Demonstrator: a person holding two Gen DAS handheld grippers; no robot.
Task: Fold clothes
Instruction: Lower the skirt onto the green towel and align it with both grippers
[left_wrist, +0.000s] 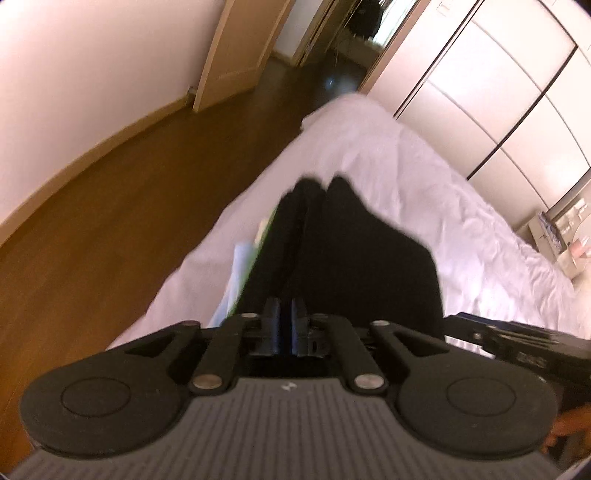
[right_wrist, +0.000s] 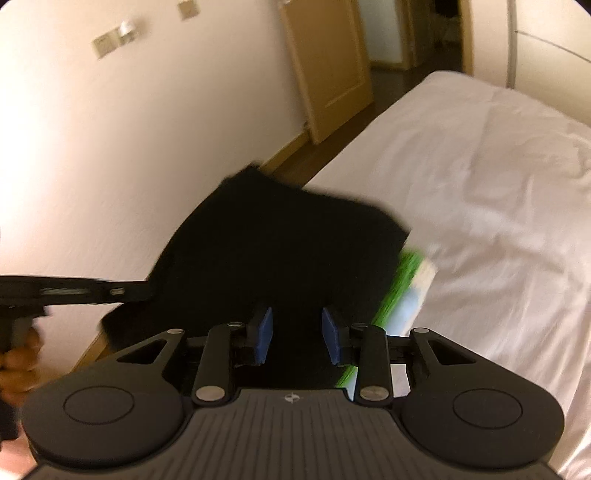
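Left gripper (left_wrist: 285, 316) pressed together on the black garment (left_wrist: 354, 251), right gripper (right_wrist: 297, 334) part-spread, pinching its bunched edge. Garment hangs above the white bed (right_wrist: 480, 177), likely lifted to drape straight for folding.

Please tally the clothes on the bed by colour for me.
Black garment: 1
Green-and-pale item underneath, blurred, kind unclear: 1
Total: 2
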